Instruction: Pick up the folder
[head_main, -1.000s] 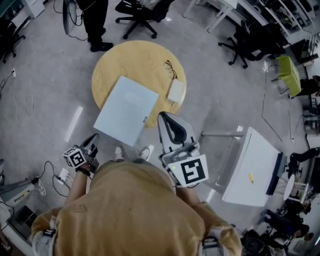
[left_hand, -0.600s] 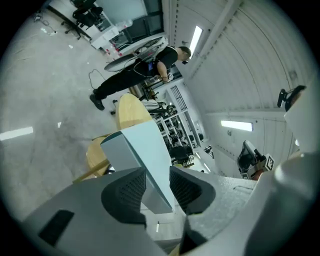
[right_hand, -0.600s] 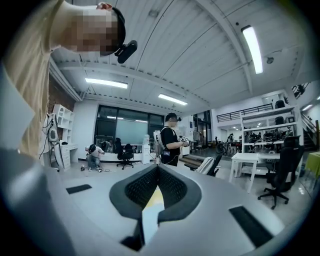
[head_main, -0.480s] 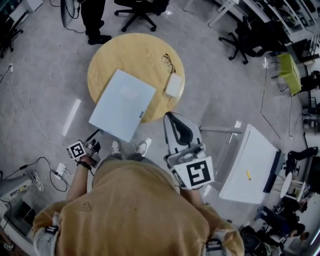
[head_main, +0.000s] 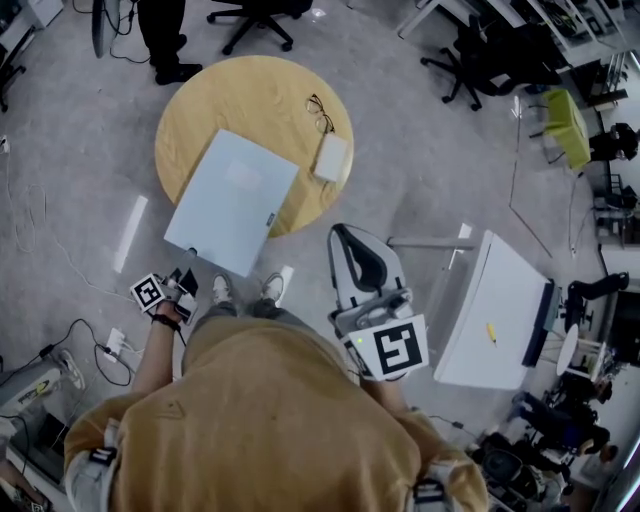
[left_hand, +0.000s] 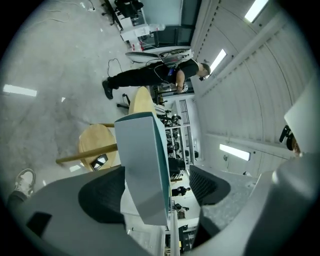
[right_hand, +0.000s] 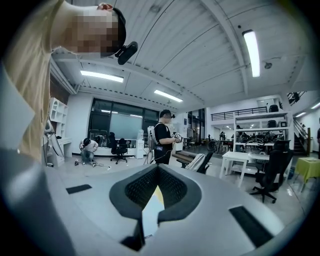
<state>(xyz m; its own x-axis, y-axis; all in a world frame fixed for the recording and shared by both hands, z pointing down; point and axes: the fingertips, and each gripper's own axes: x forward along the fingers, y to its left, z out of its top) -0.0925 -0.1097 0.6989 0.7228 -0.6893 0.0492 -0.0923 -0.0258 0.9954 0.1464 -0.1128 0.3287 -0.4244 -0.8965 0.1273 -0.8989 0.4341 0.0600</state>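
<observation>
- The pale blue flat folder (head_main: 232, 198) lies on the round yellow wooden bench (head_main: 215, 100), with its near corner overhanging the rim toward the person.
- The left gripper (head_main: 182, 285) is held low, just beside that overhanging corner. Its fingers (left_hand: 100, 192) have just been opening and are spread wide. The folder's edge is seen in the gap between them, but no pad is pressed on it.
- The right gripper (head_main: 345, 240) is kept apart from the folder, its fingers (right_hand: 137, 187) pressed together on nothing.
- The step in hand is judged to be the seating of the left gripper on the overhang. The edge is best fed deep between the pads before they are closed, so that more than the bare rim is caught.
- The pads are best kept level with the sheet, one above and one below. A thin, wide folder is likely to sag or pivot if pinched only at a corner.
- The wire-framed spectacles (head_main: 318, 112) and the small white box (head_main: 331, 157) rest near the far edge and are better left undisturbed; a straight lift is advised rather than a drag across the bench.
</observation>
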